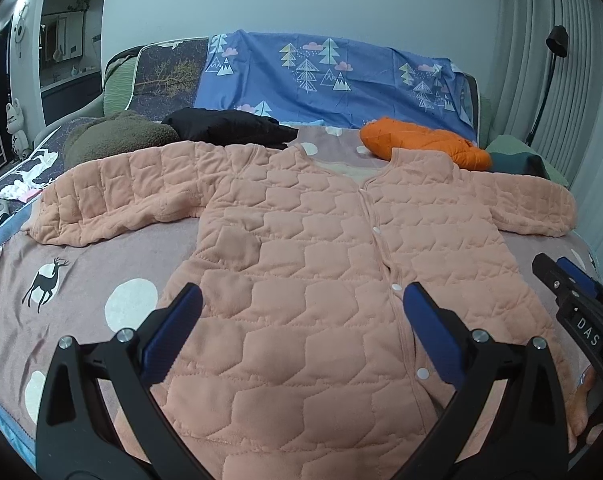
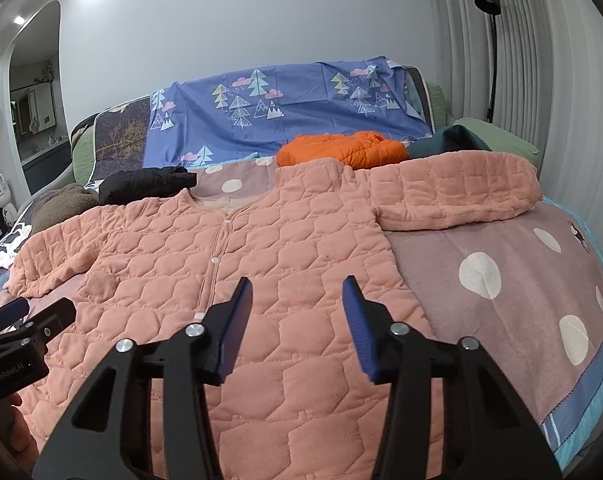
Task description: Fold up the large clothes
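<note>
A large peach quilted jacket (image 1: 301, 232) lies flat and face up on the bed, buttoned down the front, both sleeves spread out to the sides. It also shows in the right wrist view (image 2: 261, 264). My left gripper (image 1: 301, 300) is open and empty, hovering over the jacket's lower left half. My right gripper (image 2: 297, 296) is open and empty over the jacket's lower right half. The right gripper also shows at the right edge of the left wrist view (image 1: 573, 288). The left gripper shows at the left edge of the right wrist view (image 2: 25, 316).
The bed has a mauve blanket (image 2: 501, 280) with white dots and deer. At the back lie an orange puffer jacket (image 1: 421, 140), a black garment (image 1: 229, 126), a brown fleece (image 1: 117, 136) and a dark green item (image 2: 445, 144). A blue tree-print sheet (image 1: 321, 76) covers the headboard. A floor lamp (image 2: 489, 40) stands right.
</note>
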The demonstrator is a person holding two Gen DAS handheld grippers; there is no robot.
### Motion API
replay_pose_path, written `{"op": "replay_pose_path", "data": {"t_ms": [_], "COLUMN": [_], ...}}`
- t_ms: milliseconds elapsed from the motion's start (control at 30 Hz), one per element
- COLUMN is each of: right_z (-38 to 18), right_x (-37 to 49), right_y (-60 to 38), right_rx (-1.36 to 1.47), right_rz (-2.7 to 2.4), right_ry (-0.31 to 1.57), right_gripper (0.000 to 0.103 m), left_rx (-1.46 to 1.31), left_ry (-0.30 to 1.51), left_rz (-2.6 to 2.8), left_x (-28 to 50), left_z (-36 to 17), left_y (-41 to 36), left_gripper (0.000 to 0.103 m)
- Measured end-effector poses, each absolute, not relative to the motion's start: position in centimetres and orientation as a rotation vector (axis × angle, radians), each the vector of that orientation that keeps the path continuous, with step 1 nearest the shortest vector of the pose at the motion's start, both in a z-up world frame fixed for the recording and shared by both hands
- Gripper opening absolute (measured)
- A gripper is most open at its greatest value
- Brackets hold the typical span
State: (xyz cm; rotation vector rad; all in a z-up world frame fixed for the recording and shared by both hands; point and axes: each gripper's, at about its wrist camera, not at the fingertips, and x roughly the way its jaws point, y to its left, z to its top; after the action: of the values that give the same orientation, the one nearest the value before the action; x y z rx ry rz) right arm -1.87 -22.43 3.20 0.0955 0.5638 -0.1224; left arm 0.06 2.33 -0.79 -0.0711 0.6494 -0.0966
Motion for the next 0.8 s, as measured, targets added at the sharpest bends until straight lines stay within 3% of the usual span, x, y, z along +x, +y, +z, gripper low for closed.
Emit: {"op": "replay_pose_path", "data": {"t_ms": [233,300,367,467,667,800], "right_z": [3.0,3.0,2.9,2.7,2.3,1.9], "right_x": [-1.4,-1.1,-0.7,0.1,2.2,4.3], "right_y": [-21.6,-21.5,-21.5,-21.8,-22.2,-22.3], "right_rx": [0.069,0.060,0.052,0.046,0.017,-0.009], "right_rz": [-0.107,-0.102,-0.090,-0.060,-0.035,-0.043], "right_ry": [0.575,0.587,0.605,0.633,0.681,0.714], "right_gripper": [0.043,0.043,0.043,0.046,0.050,0.051], "left_rx": [-0.125,-0.138,-0.236,-0.417,-0.694,-0.813], "left_ry": [0.605,0.608,0.641,0.713,0.793,0.764], "left_rz": [-0.113,-0.117,-0.135,-0.103,0.174,0.246], "left_x": [0.4,1.1,2.5,4.7,7.7,9.0], "left_z": [-1.0,-1.0,-1.6,-3.3,-8.3,-10.2], "left_y": [3.9,5.1,8.3,14.3,29.3,36.2], "left_gripper": [0.099,0.087,0.060,0.040,0.040,0.065]}}
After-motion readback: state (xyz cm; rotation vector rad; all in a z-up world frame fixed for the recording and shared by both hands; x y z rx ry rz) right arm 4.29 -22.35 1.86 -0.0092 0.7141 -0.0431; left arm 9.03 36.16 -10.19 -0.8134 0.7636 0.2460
